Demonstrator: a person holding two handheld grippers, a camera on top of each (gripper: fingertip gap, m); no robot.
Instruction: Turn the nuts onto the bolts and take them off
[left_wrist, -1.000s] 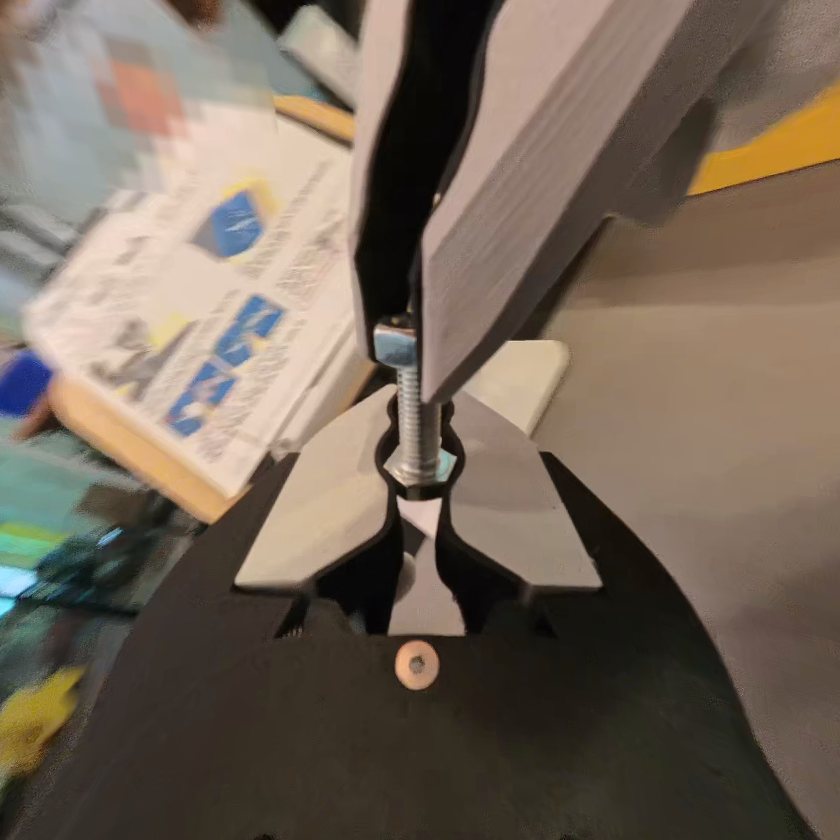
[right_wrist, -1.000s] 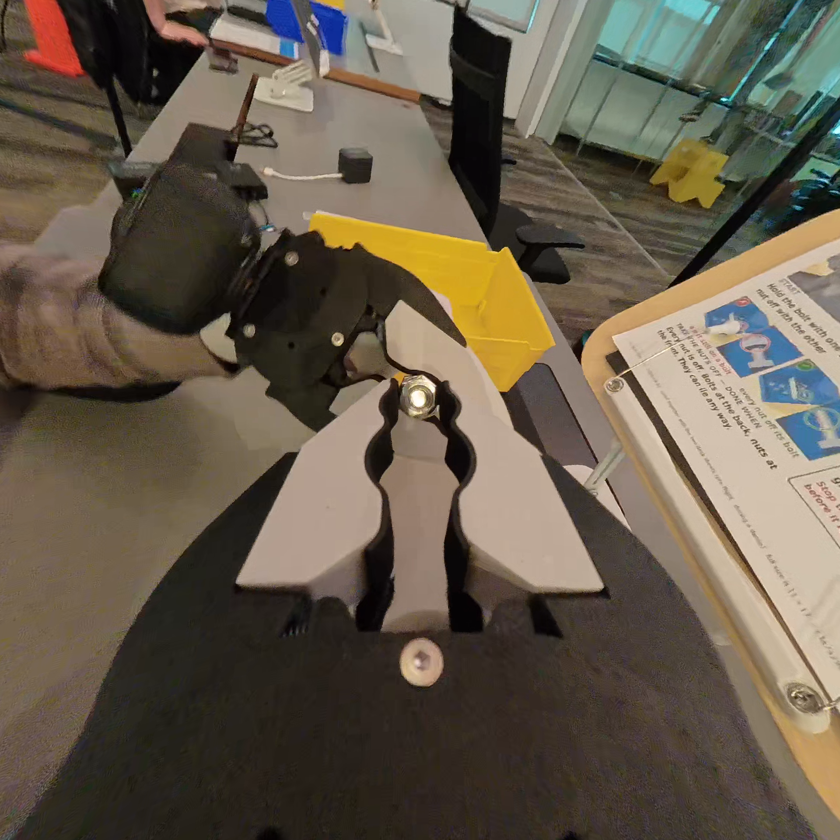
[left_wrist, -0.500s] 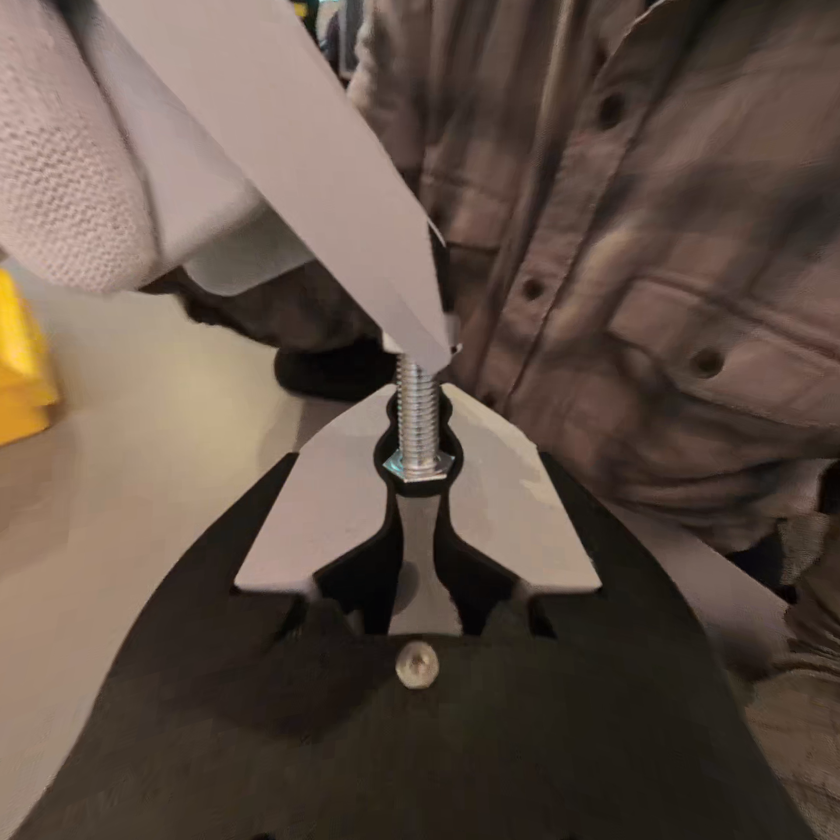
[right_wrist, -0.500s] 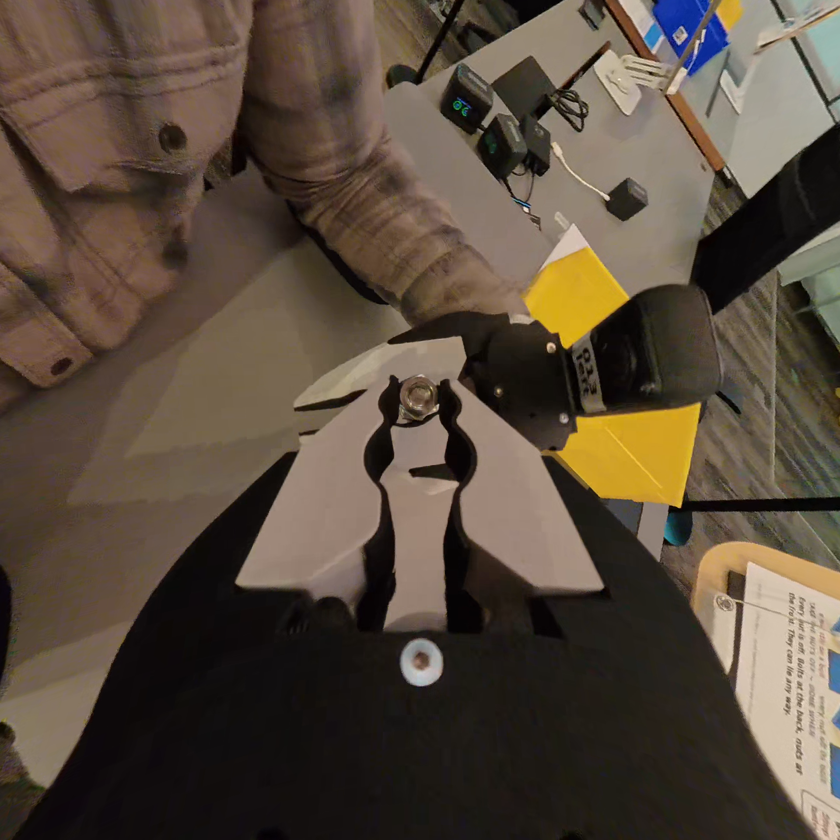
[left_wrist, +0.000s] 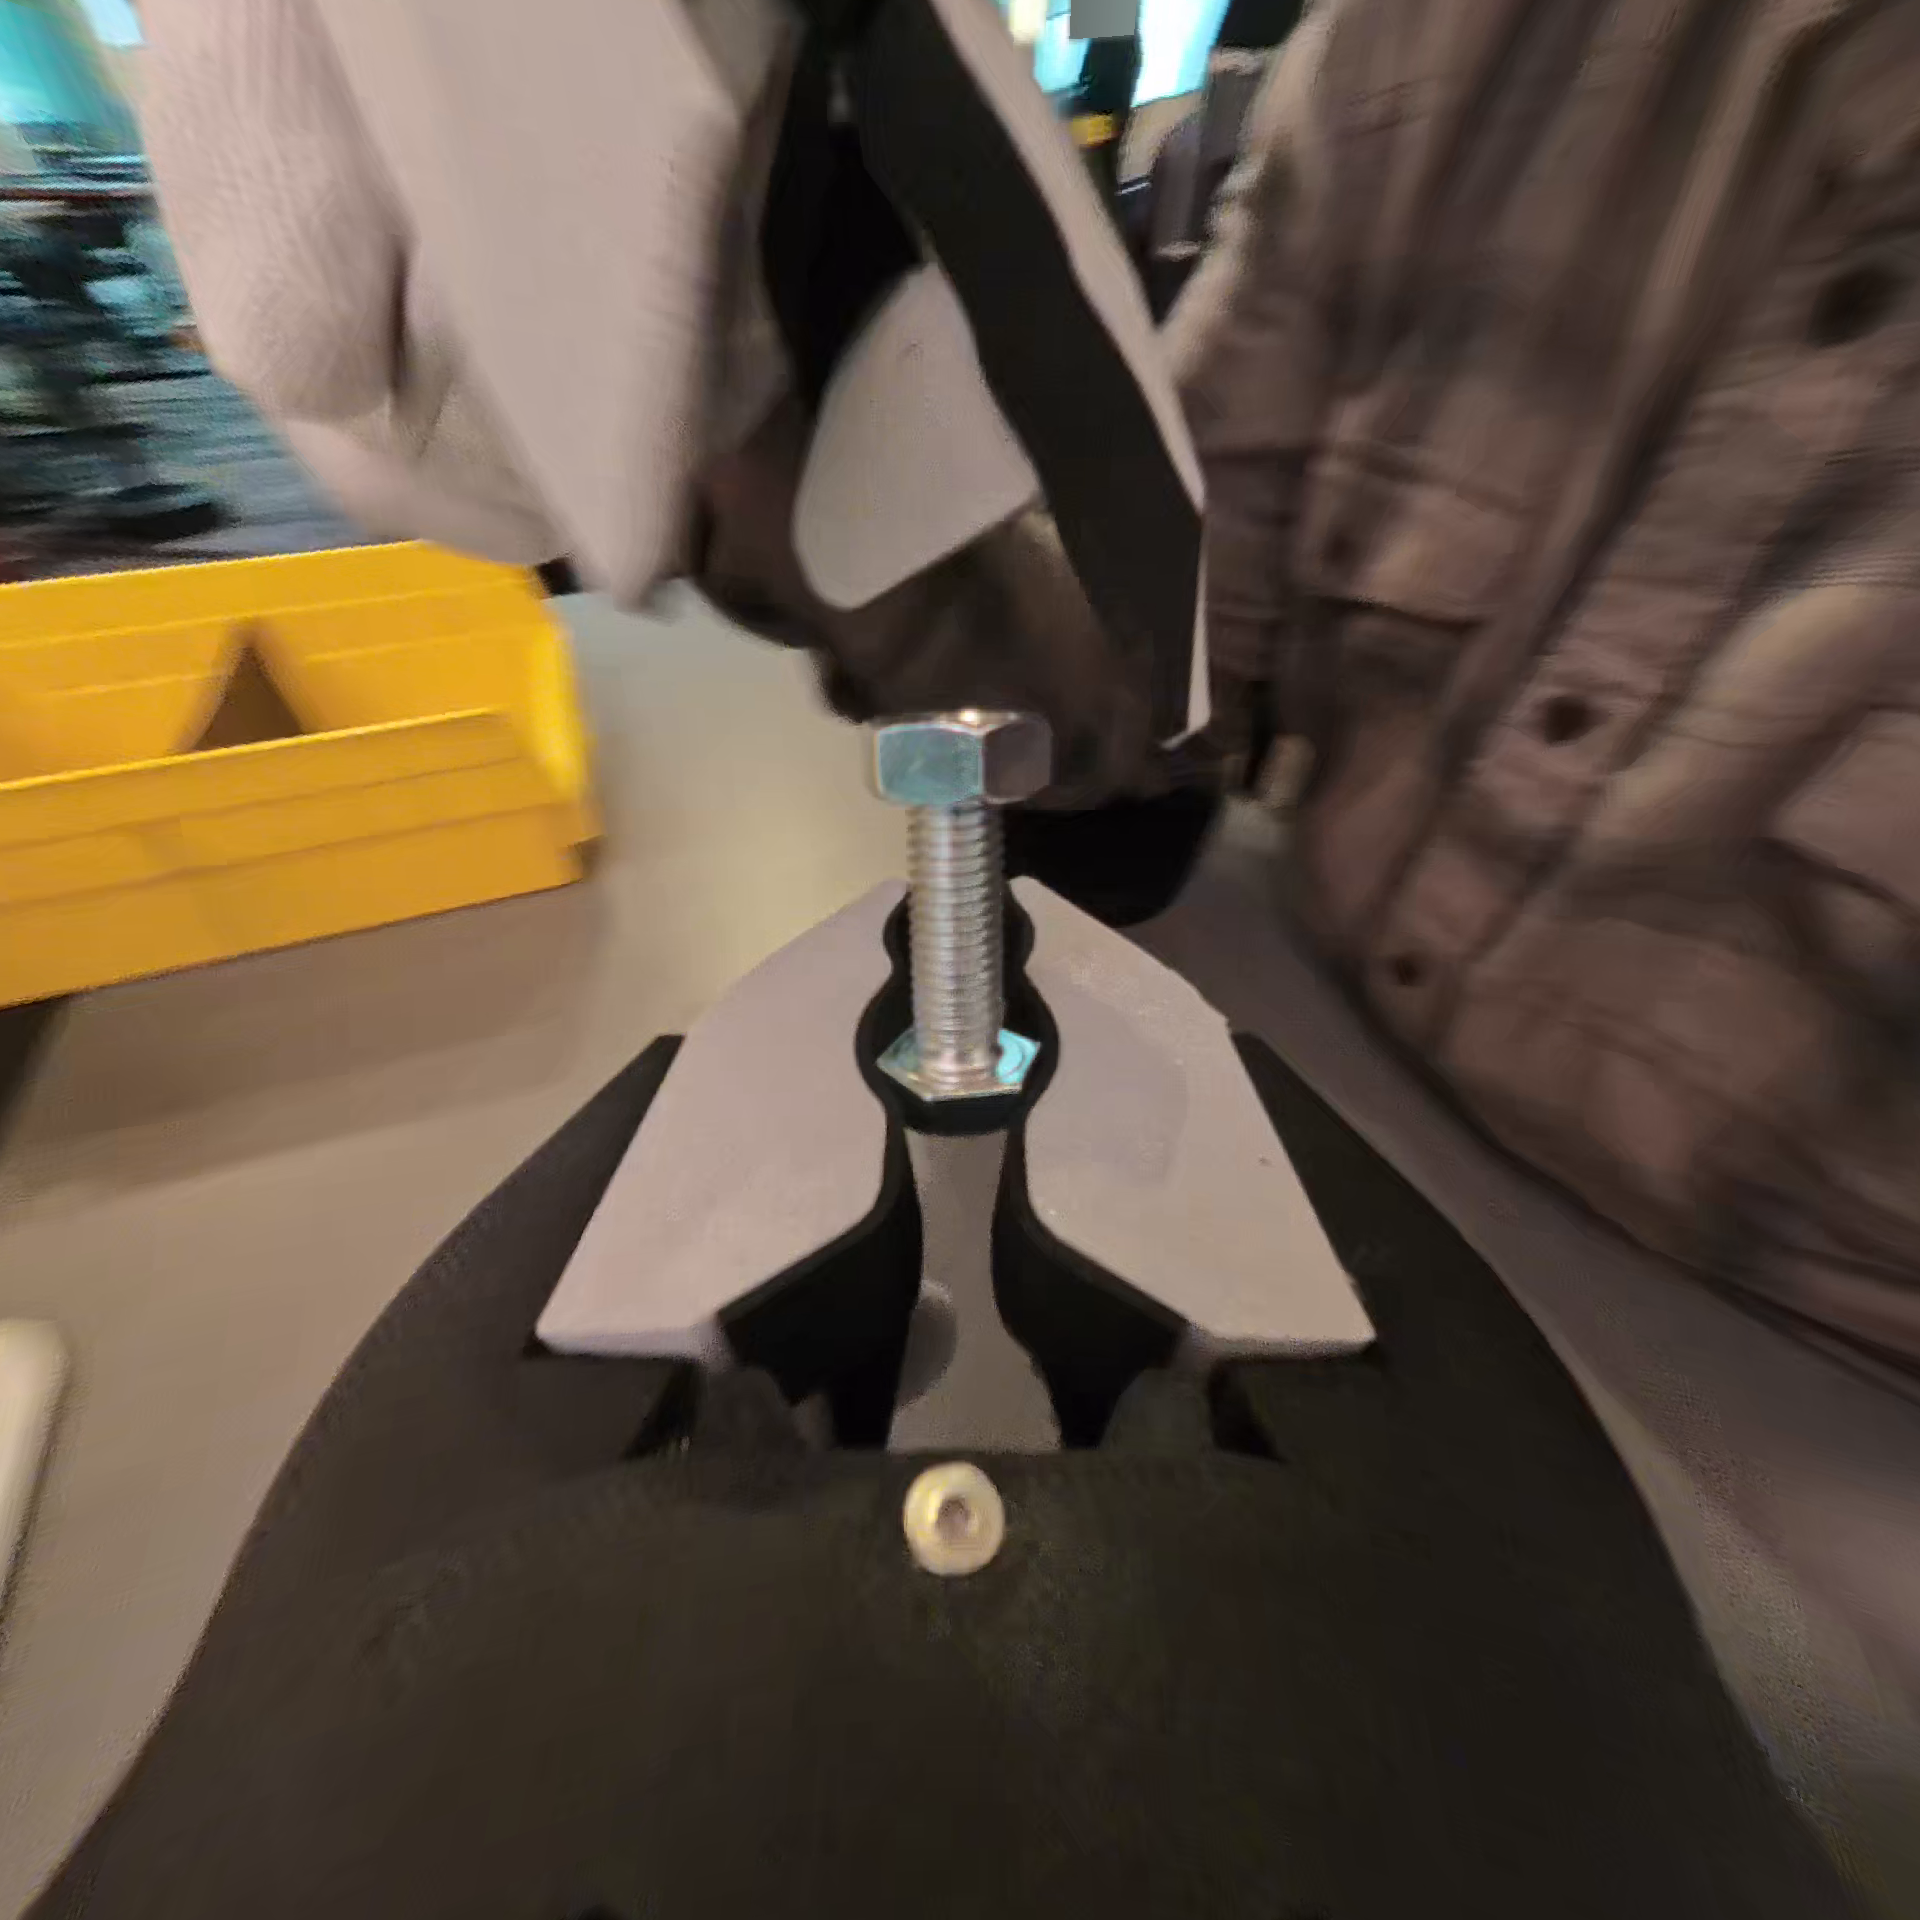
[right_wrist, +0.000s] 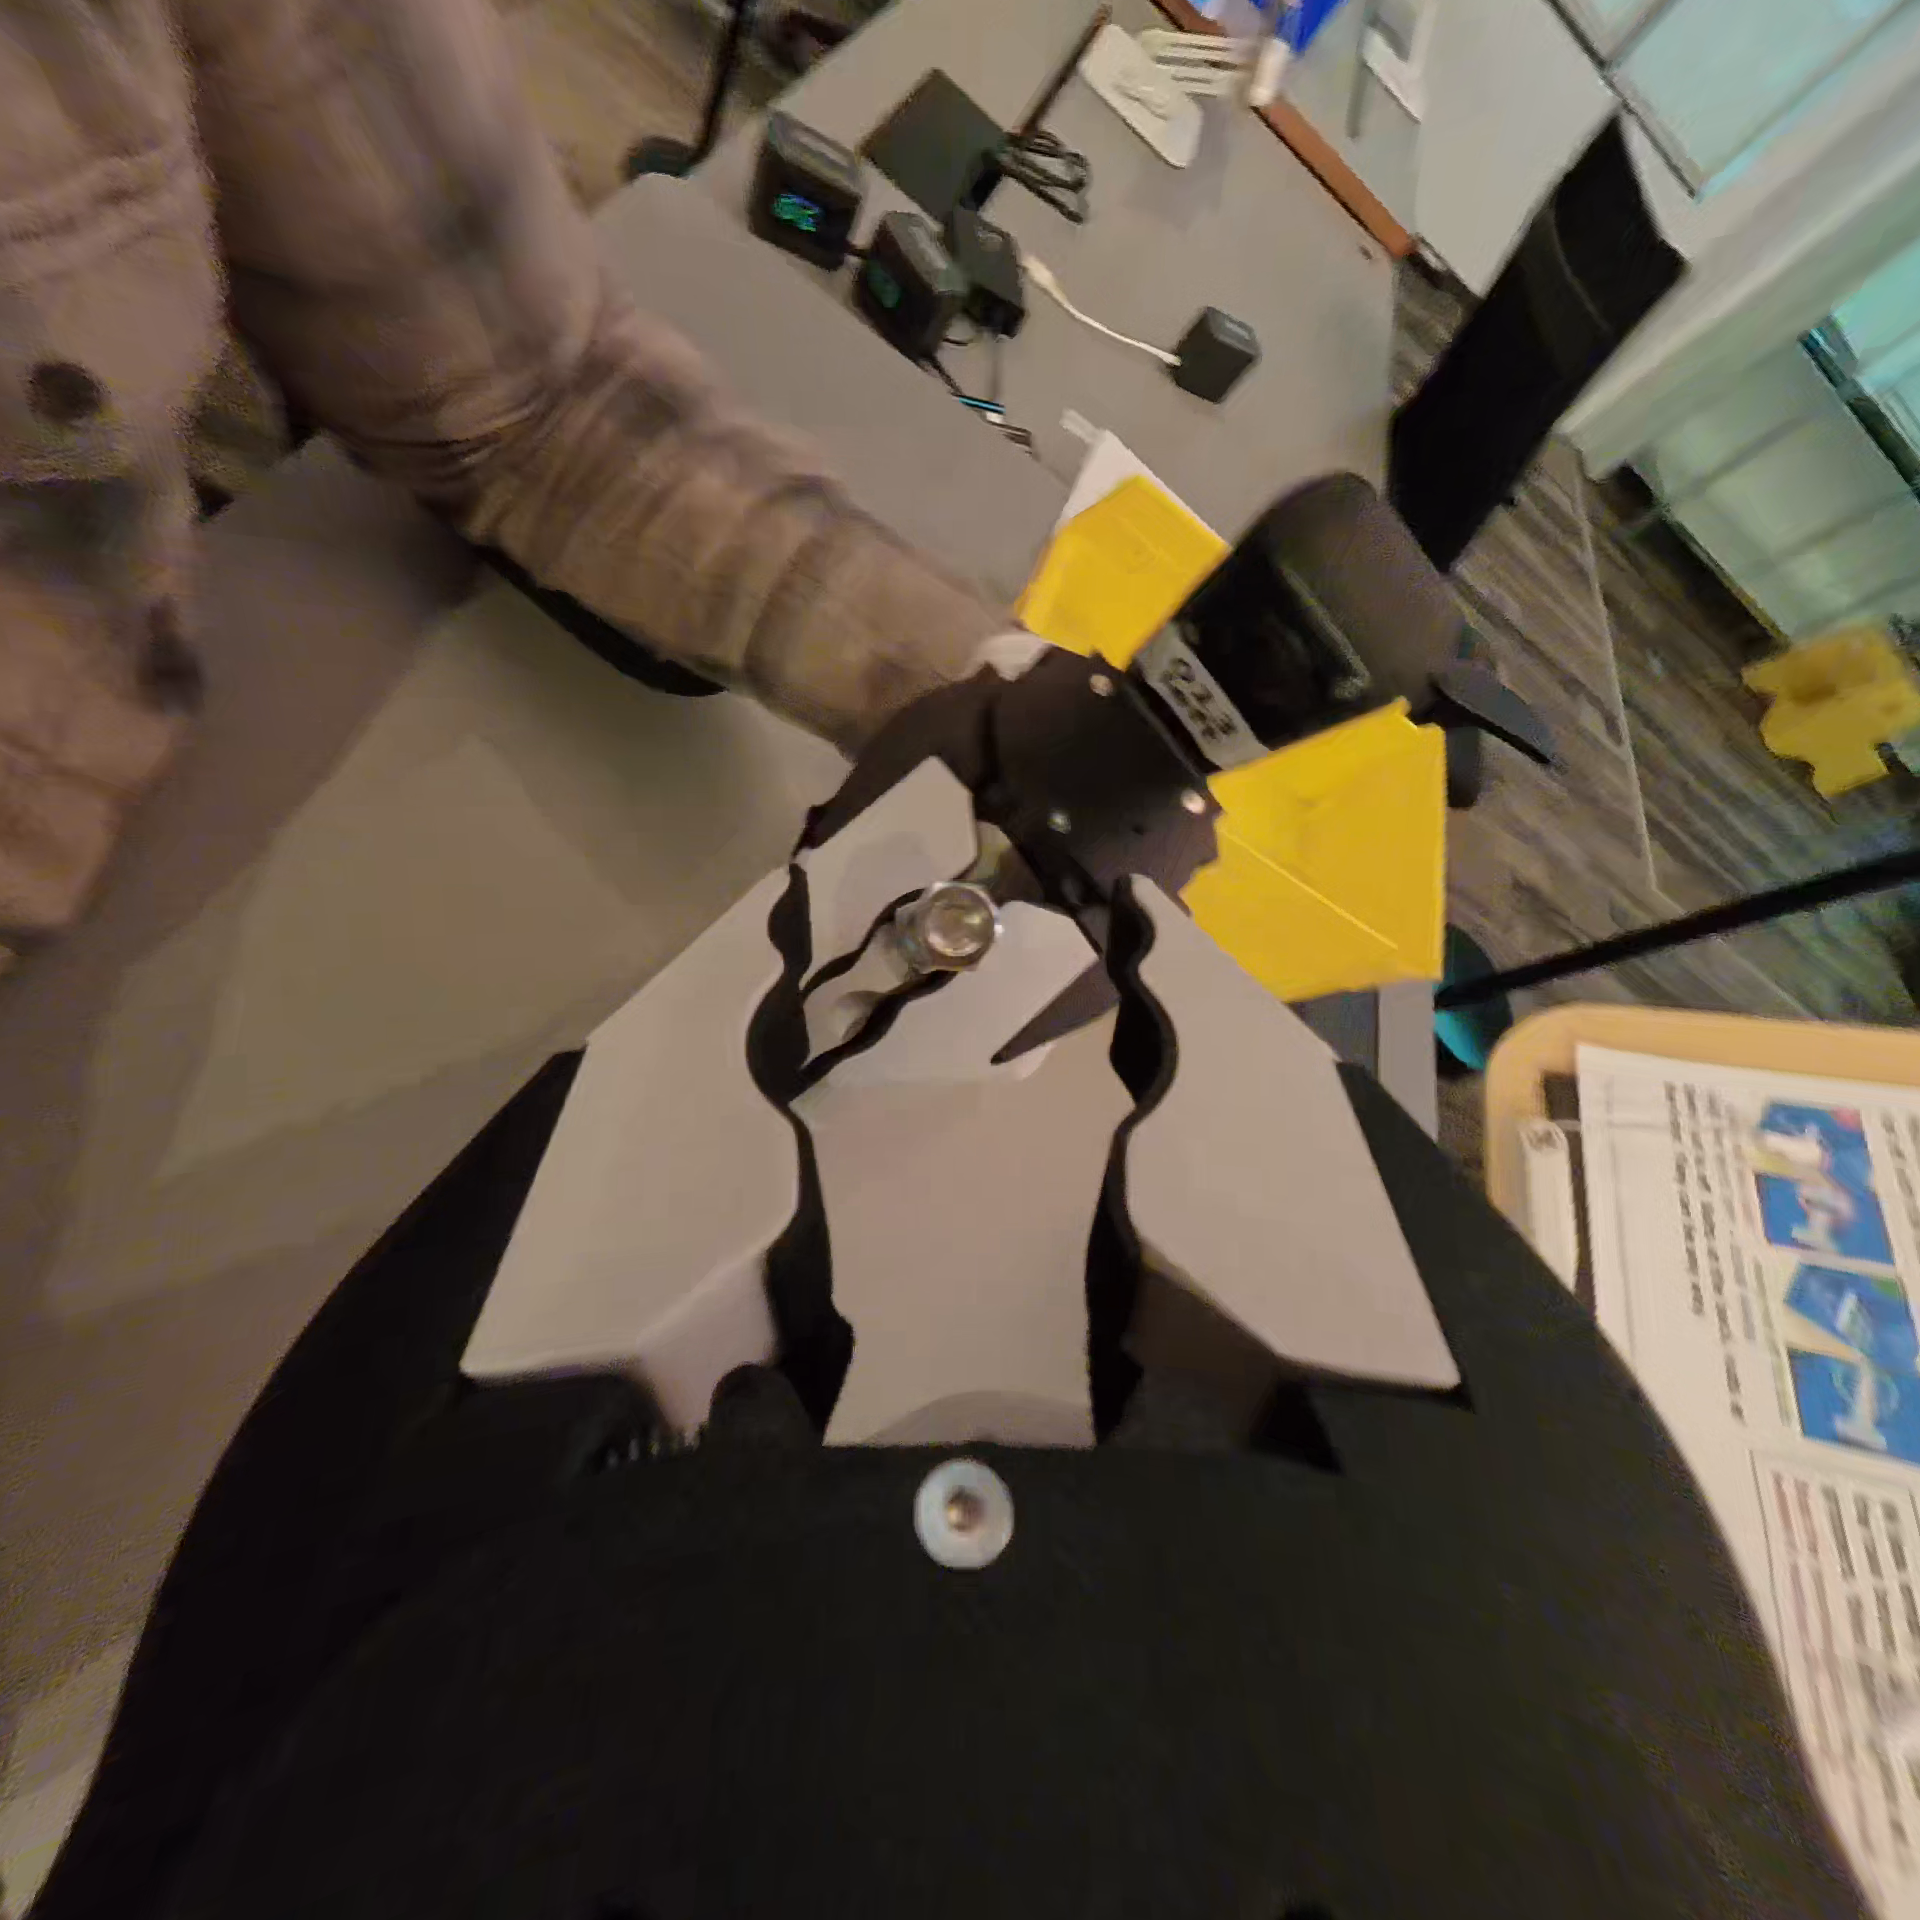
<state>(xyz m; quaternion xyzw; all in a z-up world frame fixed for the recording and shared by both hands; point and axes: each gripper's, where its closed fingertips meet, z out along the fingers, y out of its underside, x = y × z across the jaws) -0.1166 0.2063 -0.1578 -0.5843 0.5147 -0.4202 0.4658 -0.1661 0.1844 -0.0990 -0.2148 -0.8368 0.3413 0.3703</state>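
Grey tabletop (left_wrist: 312, 1195) lies beneath both tools. Nearest, the left gripper (left_wrist: 956, 935) has its jaws clamped on a nut (left_wrist: 958, 1065) threaded on an upright bolt (left_wrist: 956, 831). Beyond, the right gripper (right_wrist: 956, 925) holds its jaws apart around the bolt's head. Farther left sits a yellow bin (left_wrist: 281, 758).

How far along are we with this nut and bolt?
Done: the nut is threaded on the bolt, near the end far from the head. In hand: the left tongs are shut on the nut, while the right tongs are open around the bolt head, not gripping. Left: grip the head and turn. I cannot tell whether the nut is going on or coming off.
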